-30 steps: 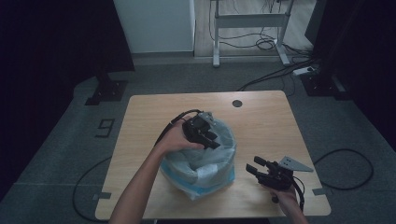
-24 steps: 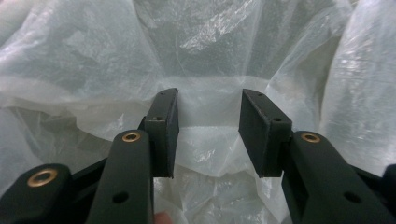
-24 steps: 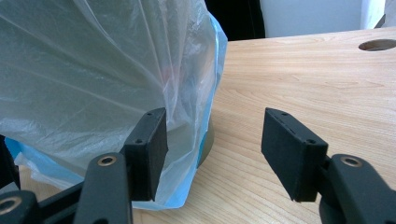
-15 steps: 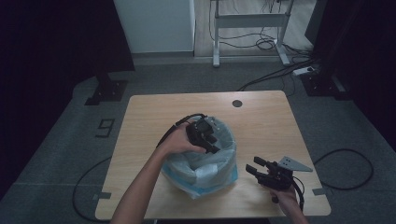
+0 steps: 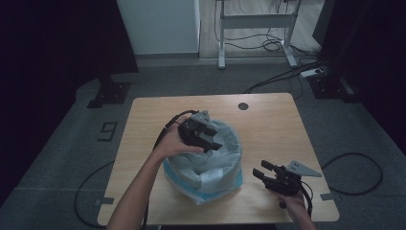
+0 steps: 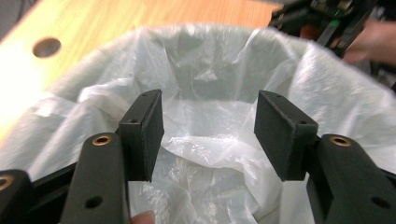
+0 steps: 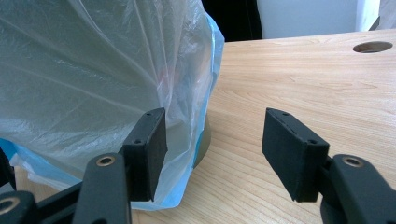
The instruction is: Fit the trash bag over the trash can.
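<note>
Bin with bag [image 5: 206, 167]: stands on the worktop [image 5: 268, 124], near its front edge.
Left tool [image 5: 207, 139]: jaws spread, over the bag's open mouth (nothing between them).
Right tool [image 5: 264, 173]: jaws apart, low, just beside the bag's outside.

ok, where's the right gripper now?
High view: the right gripper sits near the table's front right corner, fingers open, just right of the bag-lined bin and apart from it.

Lined bin [image 5: 206, 165] (perhaps) mid-table [image 5: 273, 129]
</note>
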`<state>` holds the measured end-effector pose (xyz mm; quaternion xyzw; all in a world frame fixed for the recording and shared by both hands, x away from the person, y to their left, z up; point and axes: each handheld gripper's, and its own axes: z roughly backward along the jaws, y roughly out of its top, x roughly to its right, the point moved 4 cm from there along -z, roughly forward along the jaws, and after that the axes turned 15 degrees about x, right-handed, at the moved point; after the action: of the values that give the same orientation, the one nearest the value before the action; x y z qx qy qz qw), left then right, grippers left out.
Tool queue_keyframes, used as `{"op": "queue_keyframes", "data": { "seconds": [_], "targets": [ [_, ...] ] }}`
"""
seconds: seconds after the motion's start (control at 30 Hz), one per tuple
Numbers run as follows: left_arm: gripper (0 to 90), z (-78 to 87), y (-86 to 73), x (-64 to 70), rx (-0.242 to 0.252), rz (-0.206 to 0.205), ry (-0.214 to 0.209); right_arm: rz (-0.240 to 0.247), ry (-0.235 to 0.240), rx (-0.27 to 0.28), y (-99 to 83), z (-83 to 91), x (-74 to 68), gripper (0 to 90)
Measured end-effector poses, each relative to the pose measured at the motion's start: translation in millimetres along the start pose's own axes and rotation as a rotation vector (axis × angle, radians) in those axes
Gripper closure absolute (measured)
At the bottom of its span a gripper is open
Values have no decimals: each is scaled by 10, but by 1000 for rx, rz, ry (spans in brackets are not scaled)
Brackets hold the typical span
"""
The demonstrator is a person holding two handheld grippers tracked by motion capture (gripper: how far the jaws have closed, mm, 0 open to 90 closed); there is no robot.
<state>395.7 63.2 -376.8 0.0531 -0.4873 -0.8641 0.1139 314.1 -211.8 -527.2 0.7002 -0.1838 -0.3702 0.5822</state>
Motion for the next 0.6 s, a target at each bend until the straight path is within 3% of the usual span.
{"op": "queue_keyframes", "data": {
  "seconds": [0.23, 0.4, 0.6],
  "targets": [
    [409, 298, -72, 62, 85, 23, 9, 2, -7, 0, -6, 2, 5, 395],
    [413, 476, -173, 129, 121, 25, 37, 5, -9, -5, -14, 3, -1, 394],
    [405, 723, -312, 200, 202, 51, 71, 16, -8, -10, -20, 0, -19, 392]
  ]
}}
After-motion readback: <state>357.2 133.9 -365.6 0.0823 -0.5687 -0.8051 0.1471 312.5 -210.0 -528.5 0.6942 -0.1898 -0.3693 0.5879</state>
